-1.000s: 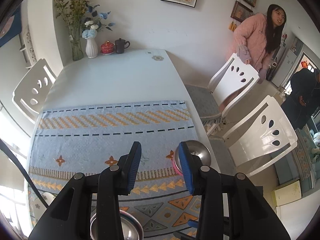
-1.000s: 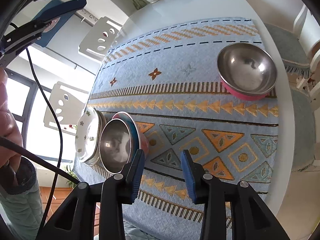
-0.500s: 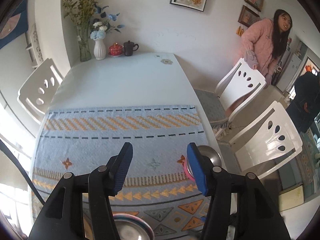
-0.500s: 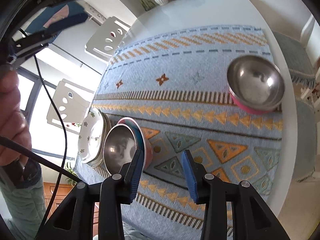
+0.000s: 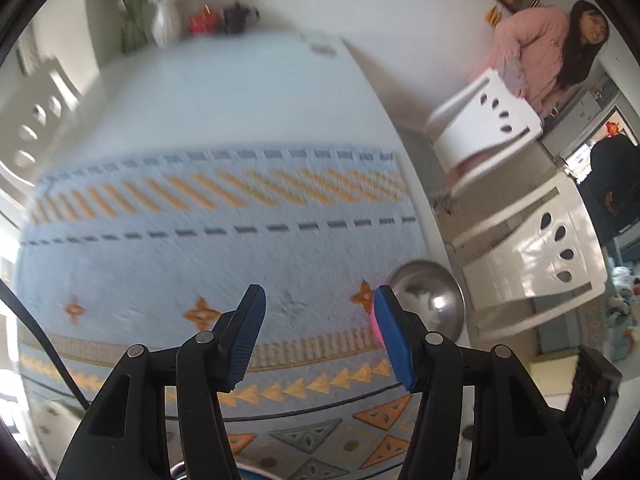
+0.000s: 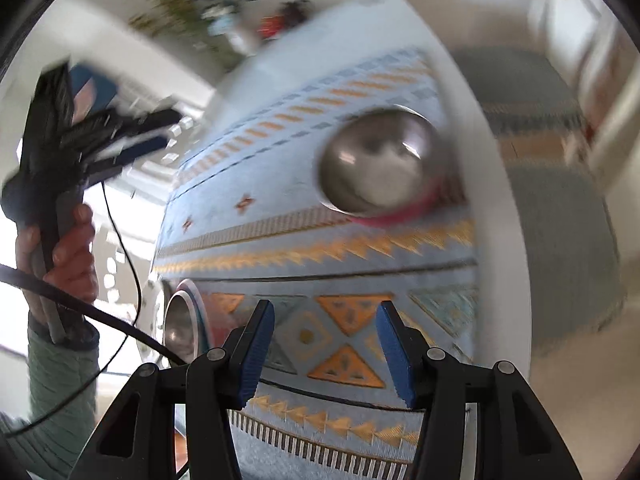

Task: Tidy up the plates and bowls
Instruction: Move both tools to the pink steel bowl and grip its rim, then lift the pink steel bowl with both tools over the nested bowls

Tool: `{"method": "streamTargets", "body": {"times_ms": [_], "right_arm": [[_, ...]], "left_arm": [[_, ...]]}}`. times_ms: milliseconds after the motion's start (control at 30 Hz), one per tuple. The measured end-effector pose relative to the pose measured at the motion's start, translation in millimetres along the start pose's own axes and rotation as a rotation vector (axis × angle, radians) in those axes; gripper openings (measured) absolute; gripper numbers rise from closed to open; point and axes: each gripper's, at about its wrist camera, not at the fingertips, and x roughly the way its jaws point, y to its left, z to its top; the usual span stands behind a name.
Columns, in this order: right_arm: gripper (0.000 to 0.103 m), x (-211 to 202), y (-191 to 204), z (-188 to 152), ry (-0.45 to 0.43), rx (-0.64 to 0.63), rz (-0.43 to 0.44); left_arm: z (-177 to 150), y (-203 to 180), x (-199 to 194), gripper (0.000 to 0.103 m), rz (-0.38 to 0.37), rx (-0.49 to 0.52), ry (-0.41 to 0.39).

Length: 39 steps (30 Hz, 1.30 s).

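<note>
At the left edge of the right wrist view, a hand [image 6: 66, 256] in a green sleeve grips the handle of the left gripper [image 5: 318, 334]; its fingers are released, nothing between them, and have just been opening. Low at the left of the patterned cloth [image 6: 280, 184] a steel bowl [image 6: 182, 326] leans by a stack of plates [image 6: 154, 312]. The right gripper [image 6: 326, 350] hangs over the cloth, fingers parted and empty, also just opening. Farther right, a pink-bottomed steel bowl [image 6: 380, 168] sits near the table [image 5: 224, 92] edge.
</note>
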Motion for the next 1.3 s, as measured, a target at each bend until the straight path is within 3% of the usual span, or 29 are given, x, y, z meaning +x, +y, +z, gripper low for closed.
{"method": "streamTargets", "body": {"times_ms": [100,233,367,467,567,667,733,900,1067,1300], "right_arm": [[0.051,12,-29,12,0.014,0.137,0.016],[0.051,25,-46,37,-0.017,0.226,-0.014],[0.051,50,-59,67,-0.031,0.301,-0.042],[0.051,62,-63,84,-0.043,0.291,-0.116],[0.051,70,-65,88,-0.047,0.274,-0.137],[0.049,77,-67,85,-0.047,0.242,-0.159],[0.026,82,-62,82,-0.040,0.195,-0.175],[0.025,86,-48,74,-0.051,0.073,-0.246],[0.025,74,-33,70,-0.057,0.058,-0.209],[0.025,44,15,67,-0.105,-0.039,-0.170]], "left_arm": [[2,-5,36,0.054,-0.077,0.008,0.088],[3,-14,85,0.052,-0.183,-0.038,0.195],[1,-35,126,0.050,-0.171,-0.004,0.270],[-1,-46,141,0.045,-0.179,0.012,0.303],[-5,-55,155,0.024,-0.163,0.052,0.331],[-8,-56,161,0.013,-0.133,0.073,0.330],[-10,-55,159,0.011,-0.144,0.064,0.323],[-12,-60,140,0.011,-0.116,0.110,0.283],[-12,-55,109,0.011,-0.102,0.108,0.230],[-19,-45,29,0.011,-0.085,0.056,0.080]]}}
